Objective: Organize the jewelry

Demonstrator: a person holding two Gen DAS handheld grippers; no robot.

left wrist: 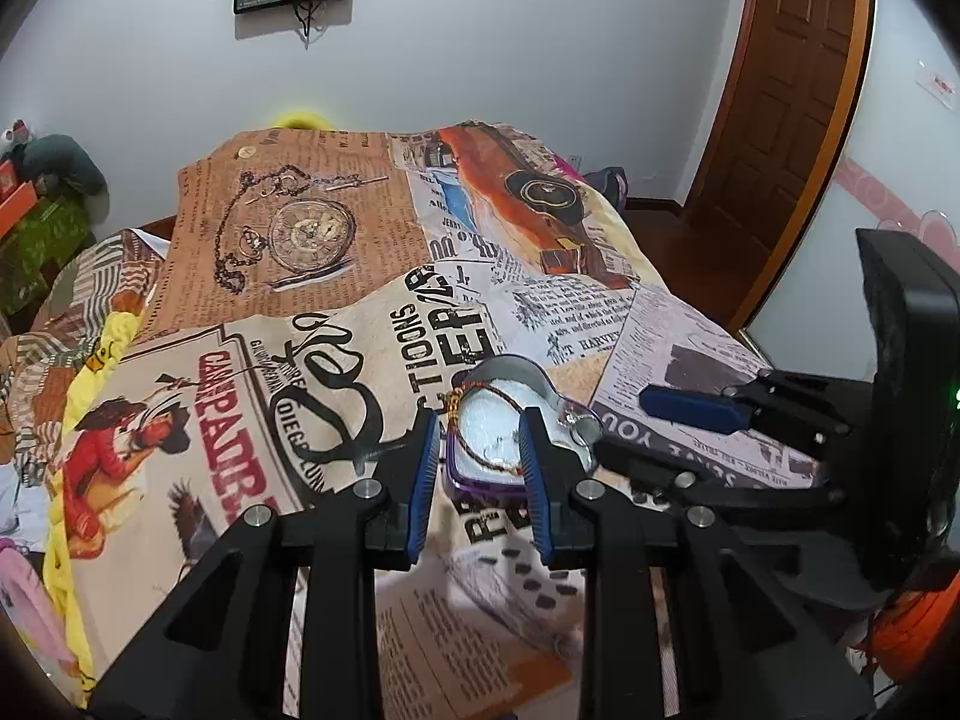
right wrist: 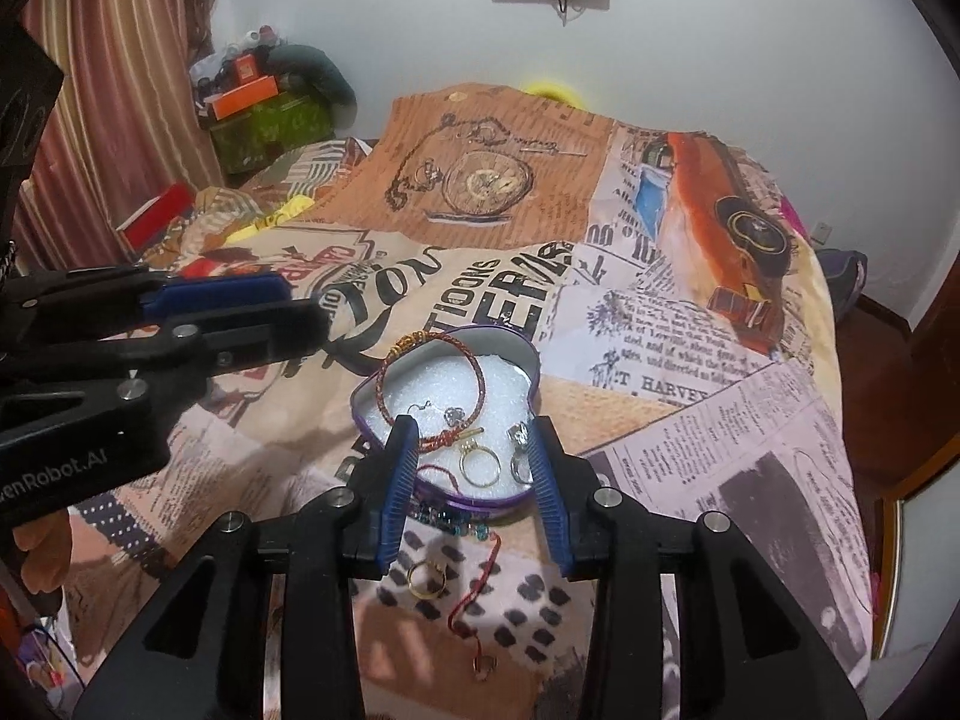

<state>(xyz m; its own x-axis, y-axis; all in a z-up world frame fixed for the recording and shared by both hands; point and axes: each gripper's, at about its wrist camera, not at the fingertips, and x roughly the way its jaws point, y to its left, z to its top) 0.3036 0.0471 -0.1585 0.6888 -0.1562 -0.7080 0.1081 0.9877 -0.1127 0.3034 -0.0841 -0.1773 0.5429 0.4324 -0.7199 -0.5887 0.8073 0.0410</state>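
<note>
A heart-shaped tin (right wrist: pixel 441 501) lies on the bed (right wrist: pixel 690 396), holding one red braided bracelet (right wrist: pixel 480 375) and one gold ring (right wrist: pixel 479 462). Another gold ring (right wrist: pixel 427 579) lies outside. The left gripper (left wrist: pixel 478 468) and right gripper (right wrist: pixel 474 483) hover apart, empty.

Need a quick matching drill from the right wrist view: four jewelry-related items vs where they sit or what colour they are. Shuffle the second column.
Column 1:
1. red bracelet
2. gold ring
3. gold hoop
4. tin

Column 2:
A. on the bedspread, nearer the camera than the tin
B. heart-shaped, purple rim
C. flat on the white lining inside the tin
D. draped over the tin's rim, partly inside

Pairs: 1-D, 2-C, 3-A, 4-B
</note>
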